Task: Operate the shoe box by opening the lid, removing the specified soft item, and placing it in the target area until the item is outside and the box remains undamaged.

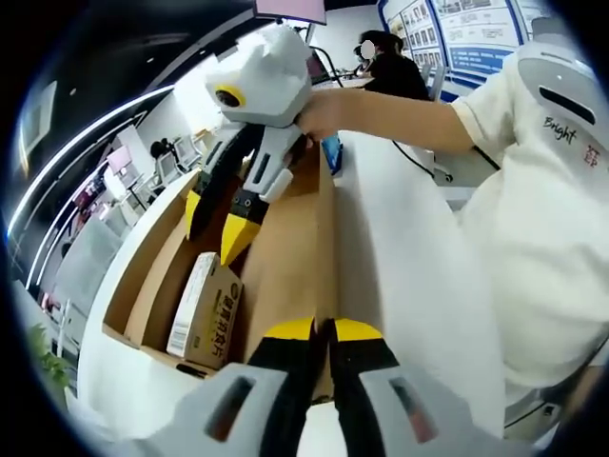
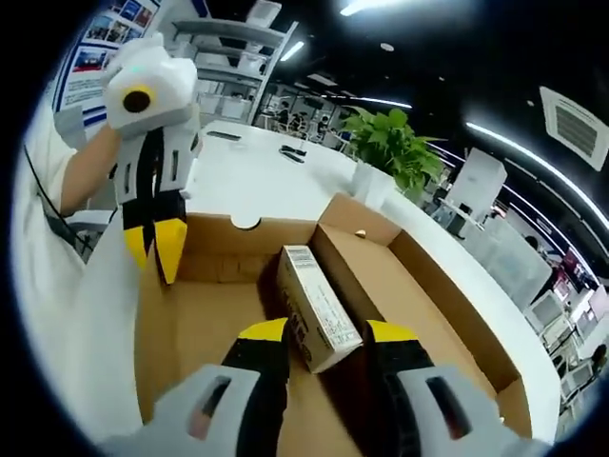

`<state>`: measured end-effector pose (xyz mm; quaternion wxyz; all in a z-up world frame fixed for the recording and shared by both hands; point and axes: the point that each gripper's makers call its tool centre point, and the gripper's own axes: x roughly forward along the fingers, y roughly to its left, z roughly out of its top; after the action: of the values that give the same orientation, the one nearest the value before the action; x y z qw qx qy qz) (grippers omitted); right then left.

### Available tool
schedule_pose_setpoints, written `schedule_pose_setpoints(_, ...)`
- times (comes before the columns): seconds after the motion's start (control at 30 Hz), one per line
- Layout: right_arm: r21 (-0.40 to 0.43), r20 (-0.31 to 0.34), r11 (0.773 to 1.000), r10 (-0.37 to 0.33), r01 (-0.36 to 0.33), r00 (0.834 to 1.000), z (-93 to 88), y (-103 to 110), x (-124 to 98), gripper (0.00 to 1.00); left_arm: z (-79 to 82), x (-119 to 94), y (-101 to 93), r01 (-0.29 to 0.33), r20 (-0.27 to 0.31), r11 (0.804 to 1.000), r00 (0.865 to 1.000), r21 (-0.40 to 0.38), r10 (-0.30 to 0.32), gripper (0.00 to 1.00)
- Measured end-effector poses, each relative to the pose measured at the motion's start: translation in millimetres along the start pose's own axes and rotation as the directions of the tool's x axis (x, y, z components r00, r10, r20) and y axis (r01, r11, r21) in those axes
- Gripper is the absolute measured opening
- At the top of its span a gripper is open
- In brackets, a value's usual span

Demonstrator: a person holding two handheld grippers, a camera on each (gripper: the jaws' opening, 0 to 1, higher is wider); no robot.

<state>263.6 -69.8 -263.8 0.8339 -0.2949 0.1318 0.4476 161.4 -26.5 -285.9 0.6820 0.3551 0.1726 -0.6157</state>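
Note:
The cardboard shoe box (image 2: 428, 286) lies open on a white table, brown inside and white outside. A small printed carton (image 2: 314, 300) rests on the box floor; in the left gripper view the carton (image 1: 205, 309) sits near the front wall. My right gripper (image 2: 325, 333) is open, its yellow-tipped jaws standing either side of the carton's near end. From above, the right gripper (image 1: 216, 227) reaches into the box. My left gripper (image 1: 324, 330) is shut on the raised lid's edge (image 1: 326, 238). The left gripper (image 2: 155, 249) stands at the box's far left corner.
A person in a white shirt (image 1: 542, 238) stands close on the right, one hand (image 1: 324, 112) on the right gripper. A potted plant (image 2: 390, 148) and small dark items (image 2: 290, 152) sit on the white table (image 2: 247, 181) beyond the box. Office desks lie further back.

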Motion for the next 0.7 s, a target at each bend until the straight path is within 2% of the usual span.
schedule_pose_setpoints(0.17,-0.032,-0.032,0.999,-0.013,0.012,0.999,1.8,1.6,7.6,0.30,0.0,-0.2,0.0,0.008,0.006,1.000,1.000,0.000,-0.008,0.04)
schedule_pose_setpoints(0.27,-0.047,-0.067,0.999,0.016,-0.019,0.998,-2.0,5.0,14.3,0.30,0.1,0.0,-0.5,0.009,0.007,1.000,1.000,-0.004,-0.009,0.04)
schedule_pose_setpoints(0.4,-0.057,-0.090,0.998,-0.010,0.005,0.996,-7.3,1.2,20.5,0.29,0.0,0.3,-0.6,0.002,0.005,1.000,1.000,-0.007,-0.002,0.04)
schedule_pose_setpoints(0.47,-0.049,-0.154,0.998,-0.036,0.029,0.987,-18.3,-4.6,21.0,0.27,-0.2,0.4,-0.7,0.004,0.003,1.000,1.000,-0.010,-0.004,0.04)
schedule_pose_setpoints(0.5,-0.071,-0.136,0.997,-0.040,0.031,0.990,-16.2,-6.8,24.2,0.25,-0.5,0.4,0.9,-0.001,0.001,1.000,1.000,-0.010,0.001,0.04)
schedule_pose_setpoints(0.57,-0.043,-0.135,0.998,-0.048,0.043,0.990,-14.4,-9.6,23.7,0.23,-0.7,-0.1,0.7,0.005,0.006,1.000,1.000,-0.014,-0.005,0.04)
schedule_pose_setpoints(0.7,-0.040,-0.154,0.999,-0.041,0.035,0.987,-16.0,-10.3,22.2,0.22,-0.5,-0.3,0.9,0.005,0.009,1.000,1.000,-0.012,-0.005,0.04)
